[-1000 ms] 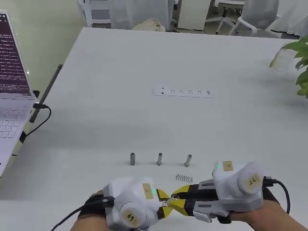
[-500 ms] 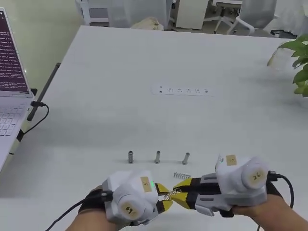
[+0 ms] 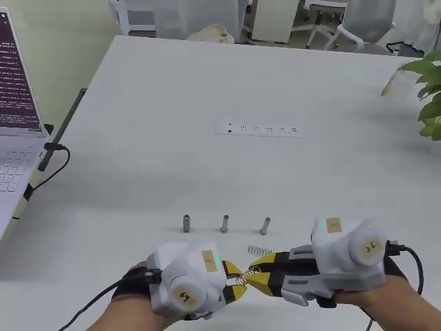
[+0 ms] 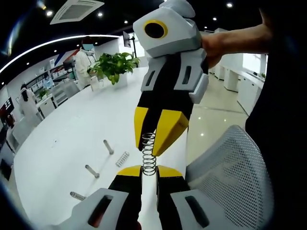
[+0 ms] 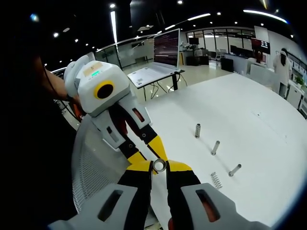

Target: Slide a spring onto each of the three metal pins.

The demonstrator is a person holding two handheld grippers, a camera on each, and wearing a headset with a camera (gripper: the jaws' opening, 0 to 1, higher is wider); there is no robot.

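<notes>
Three metal pins stand in a row on the white table: left pin, middle pin, right pin. The left one looks thicker, as if it carries coils. Just in front of the right pin lies a loose spring. At the table's near edge my left gripper and right gripper meet tip to tip. A second spring spans between them. The left gripper view shows that spring rising from my shut left jaws into the right gripper. In the right gripper view its end ring sits in my shut right jaws.
A white power strip lies mid-table beyond the pins. An open laptop with a black cable sits at the left edge. Plant leaves reach in at the right. Chairs stand past the table's far end.
Both grippers stay tip to tip with the spring between them, almost where they were. The head camera has shifted slightly.
</notes>
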